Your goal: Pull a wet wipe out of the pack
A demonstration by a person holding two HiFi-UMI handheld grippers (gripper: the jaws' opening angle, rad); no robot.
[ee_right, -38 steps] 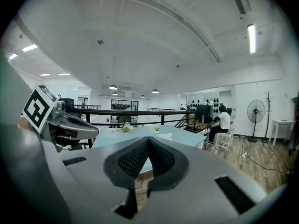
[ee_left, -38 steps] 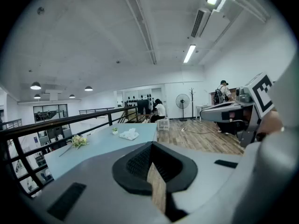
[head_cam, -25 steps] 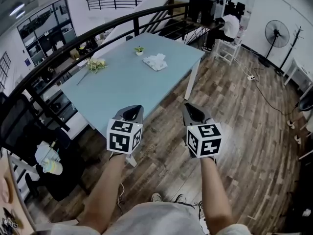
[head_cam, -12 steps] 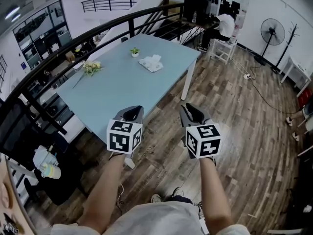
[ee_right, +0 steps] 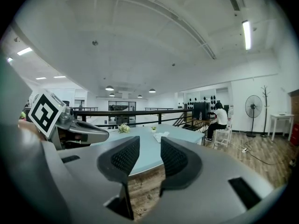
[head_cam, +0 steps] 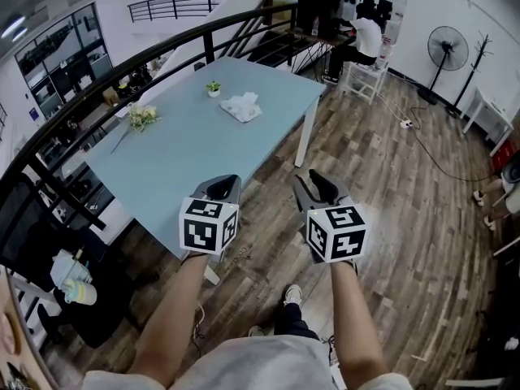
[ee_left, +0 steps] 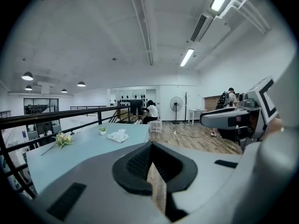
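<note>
Head view: wet wipe pack (head_cam: 242, 108) lies on the table (head_cam: 162, 161), well apart from the grippers. Left gripper (head_cam: 219, 187) is closed and empty. Right gripper (head_cam: 313, 184) has just been opening, its jaws partly apart with nothing between them.

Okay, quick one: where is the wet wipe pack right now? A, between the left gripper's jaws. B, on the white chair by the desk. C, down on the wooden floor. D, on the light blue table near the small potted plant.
D: the wet wipe pack lies on the light blue table, a little apart from the small potted plant.
</note>
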